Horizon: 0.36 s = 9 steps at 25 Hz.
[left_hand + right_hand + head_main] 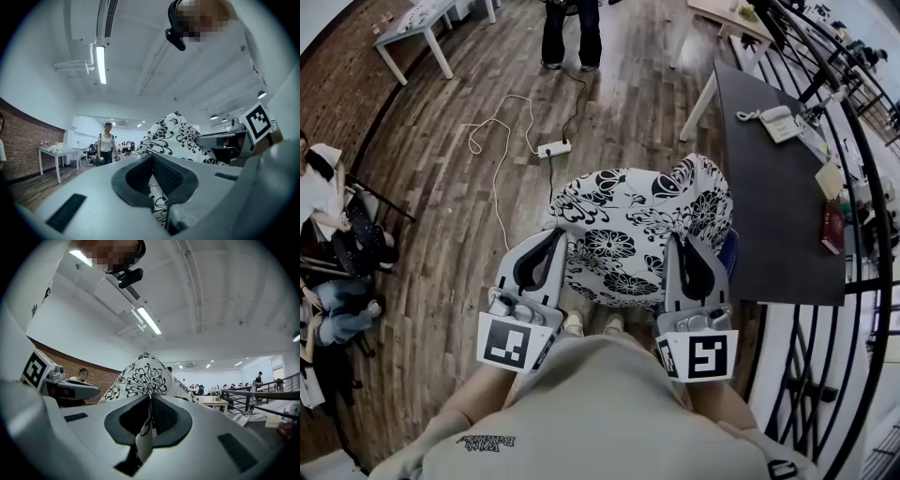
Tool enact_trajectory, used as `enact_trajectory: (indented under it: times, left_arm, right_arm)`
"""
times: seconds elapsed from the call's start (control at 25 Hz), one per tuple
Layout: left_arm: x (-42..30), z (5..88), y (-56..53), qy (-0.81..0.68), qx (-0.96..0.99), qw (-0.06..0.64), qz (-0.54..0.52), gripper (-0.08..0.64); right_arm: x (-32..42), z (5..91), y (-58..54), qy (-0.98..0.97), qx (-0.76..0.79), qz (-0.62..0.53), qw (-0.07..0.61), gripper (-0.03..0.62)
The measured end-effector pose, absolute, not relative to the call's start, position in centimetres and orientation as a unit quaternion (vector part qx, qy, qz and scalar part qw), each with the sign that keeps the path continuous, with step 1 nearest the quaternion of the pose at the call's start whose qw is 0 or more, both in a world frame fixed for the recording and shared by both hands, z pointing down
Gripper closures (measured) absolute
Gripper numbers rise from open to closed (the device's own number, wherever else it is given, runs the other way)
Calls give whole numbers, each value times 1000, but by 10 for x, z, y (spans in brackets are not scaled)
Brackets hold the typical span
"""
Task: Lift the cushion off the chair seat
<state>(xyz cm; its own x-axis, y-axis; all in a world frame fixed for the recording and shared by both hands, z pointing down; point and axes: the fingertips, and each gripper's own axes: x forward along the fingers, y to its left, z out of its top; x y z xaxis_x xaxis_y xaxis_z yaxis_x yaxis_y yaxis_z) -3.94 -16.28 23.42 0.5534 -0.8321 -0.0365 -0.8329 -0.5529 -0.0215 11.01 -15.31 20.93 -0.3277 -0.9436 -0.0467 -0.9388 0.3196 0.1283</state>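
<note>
While pointing level, clamps the left hand-held gripper point(555, 236) onto the near left edge of the cushion point(633, 234), jaws closed on a fold of floral fabric. Clamps the right hand-held gripper point(677, 242) likewise onto the near right edge, fabric pinched in its closed jaws. Holds the cushion in the air between both, above the wooden floor point(441, 206), beside the dark tabletop point(769, 206).

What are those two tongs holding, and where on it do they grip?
Both hold the black-and-white floral cushion. The left tongs pinch its left edge, the right tongs its right edge, each shut on fabric.
</note>
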Motion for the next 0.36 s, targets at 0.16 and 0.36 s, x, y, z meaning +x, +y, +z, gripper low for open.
enact_trajectory:
  times: [0.16, 0.36]
  left_arm:
    - [-39, 238, -163, 469, -883, 22, 8, 555]
    - [-41, 242, -165, 471, -882, 21, 3, 555]
  right_arm:
    - [109, 206, -152, -812, 580, -65, 11, 581]
    - [109, 209, -152, -813, 579, -55, 3, 581]
